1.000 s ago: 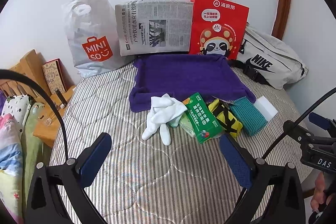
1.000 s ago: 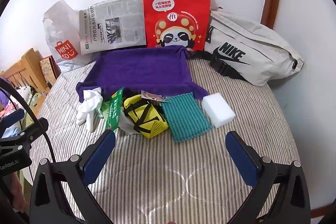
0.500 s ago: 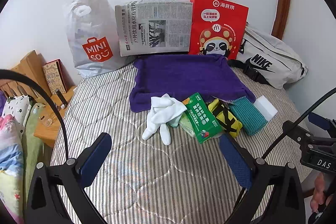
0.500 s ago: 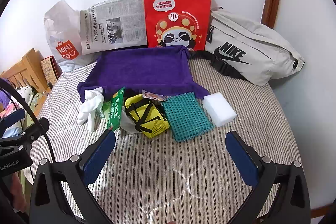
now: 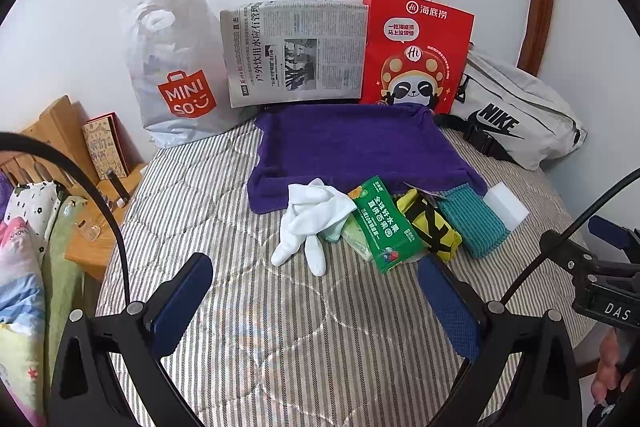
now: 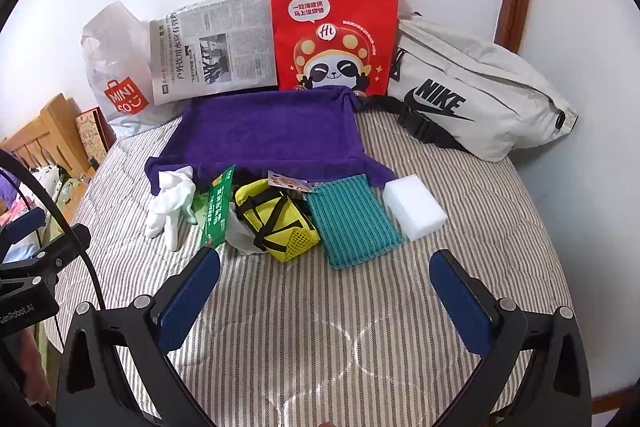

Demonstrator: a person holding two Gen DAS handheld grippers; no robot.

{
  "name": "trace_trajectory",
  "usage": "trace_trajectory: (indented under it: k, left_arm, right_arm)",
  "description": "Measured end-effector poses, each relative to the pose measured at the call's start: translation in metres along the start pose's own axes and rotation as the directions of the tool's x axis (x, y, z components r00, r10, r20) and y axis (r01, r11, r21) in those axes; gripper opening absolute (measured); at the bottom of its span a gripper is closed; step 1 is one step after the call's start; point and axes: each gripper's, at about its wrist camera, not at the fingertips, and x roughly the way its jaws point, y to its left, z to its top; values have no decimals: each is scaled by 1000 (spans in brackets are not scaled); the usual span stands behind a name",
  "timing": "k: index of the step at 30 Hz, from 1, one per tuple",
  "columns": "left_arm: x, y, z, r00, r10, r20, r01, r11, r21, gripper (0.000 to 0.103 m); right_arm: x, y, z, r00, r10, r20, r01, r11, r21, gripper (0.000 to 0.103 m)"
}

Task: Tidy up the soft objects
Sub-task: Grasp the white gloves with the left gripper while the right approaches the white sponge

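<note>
Several soft things lined up in a row along the near edge of the purple towel (image 6: 268, 135), on the striped bed (image 6: 320, 327): white gloves (image 6: 170, 201) at the far 9 o'clock end, then a green packet (image 6: 218, 211) tipped on edge against a yellow mesh pouch (image 6: 280, 223), then a teal knitted cloth (image 6: 352, 219) lying flat, then a white sponge block (image 6: 416, 207) at the 3 o'clock end. Laid side by side and mostly touching, probably so that each can be taken singly from the front. Towel spread behind with its edges raised like a shallow tray, nothing in it yet; likely the collecting place, though not certain. Propped against the wall at 12 o'clock, seemingly as backdrop: a Miniso bag (image 5: 176, 67), a newspaper (image 5: 296, 55), a red paper bag (image 6: 334, 35) and a grey Nike bag (image 6: 472, 95). Right gripper (image 6: 324, 291) hovering short of the row, jaws spread wide and holding nothing, roughly facing the pouch and the teal cloth. Left gripper (image 5: 316, 299) likewise spread and empty, low over the bed, gloves just ahead at 12 o'clock. No item gripped, so sorting judged barely begun; gloves limp and apt to trail if pinched by one finger only.
</note>
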Motion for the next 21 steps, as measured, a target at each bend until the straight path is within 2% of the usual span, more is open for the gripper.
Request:
trace_trajectory:
  k: [9, 14, 21]
  left_arm:
    - [10, 2, 5, 1000, 13, -11, -13, 1000, 16, 103]
    - [41, 16, 5, 998, 28, -51, -28, 1000, -5, 103]
    - [94, 29, -3, 997, -8, -78, 8, 1000, -3, 103]
  right_arm:
    - [13, -3, 1, 1000, 10, -10, -10, 1000, 5, 103]
    - [33, -12, -2, 999, 6, -44, -5, 1000, 25, 103]
    - [61, -20, -8, 996, -11, -94, 15, 999, 35, 103]
